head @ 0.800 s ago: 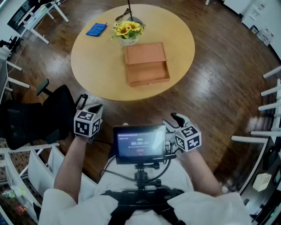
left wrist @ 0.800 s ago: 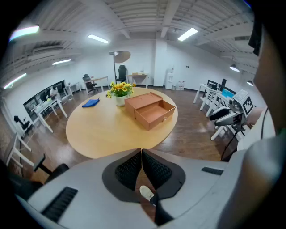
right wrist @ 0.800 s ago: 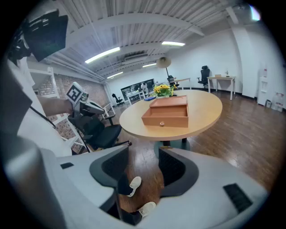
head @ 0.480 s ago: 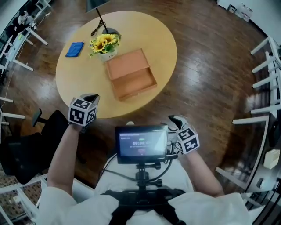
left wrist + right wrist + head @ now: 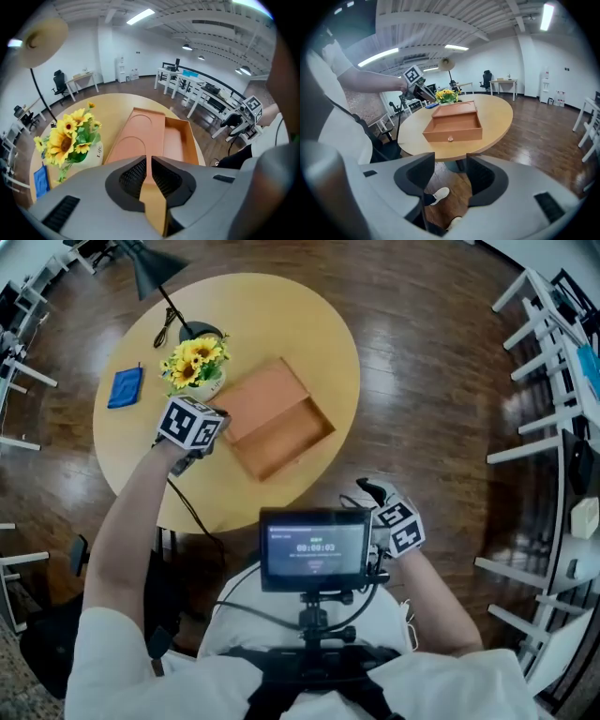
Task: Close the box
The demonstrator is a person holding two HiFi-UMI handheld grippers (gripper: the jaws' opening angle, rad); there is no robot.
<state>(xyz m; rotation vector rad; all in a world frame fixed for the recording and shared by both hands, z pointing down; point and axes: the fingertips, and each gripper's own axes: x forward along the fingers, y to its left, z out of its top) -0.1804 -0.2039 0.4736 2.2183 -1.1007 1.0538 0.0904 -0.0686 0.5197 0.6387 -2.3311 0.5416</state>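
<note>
The orange-brown box [image 5: 274, 420] lies open on the round table [image 5: 309, 324], its lid flat beside the tray. The right gripper view shows the tray [image 5: 455, 123] front-on, with a small knob. My left gripper [image 5: 208, 424] hovers over the table at the lid's left end, next to the flowers. Its jaws are shut with nothing between them, and the lid [image 5: 139, 136] shows just past them. My right gripper [image 5: 367, 493] stays near my body, off the table, with its jaws wide open and empty. That view also catches the left gripper [image 5: 423, 92] by the flowers.
A white vase of sunflowers [image 5: 194, 362] stands left of the box, touching distance from the left gripper. A blue cloth [image 5: 124, 387] and a black lamp [image 5: 150, 273] are farther left. A screen [image 5: 316, 547] is mounted at my chest. White desks [image 5: 553, 381] line the right.
My left gripper has moved forward from beside my body to over the table at the lid's left end. The right gripper has stayed by the screen. The view has shifted closer to the table.
</note>
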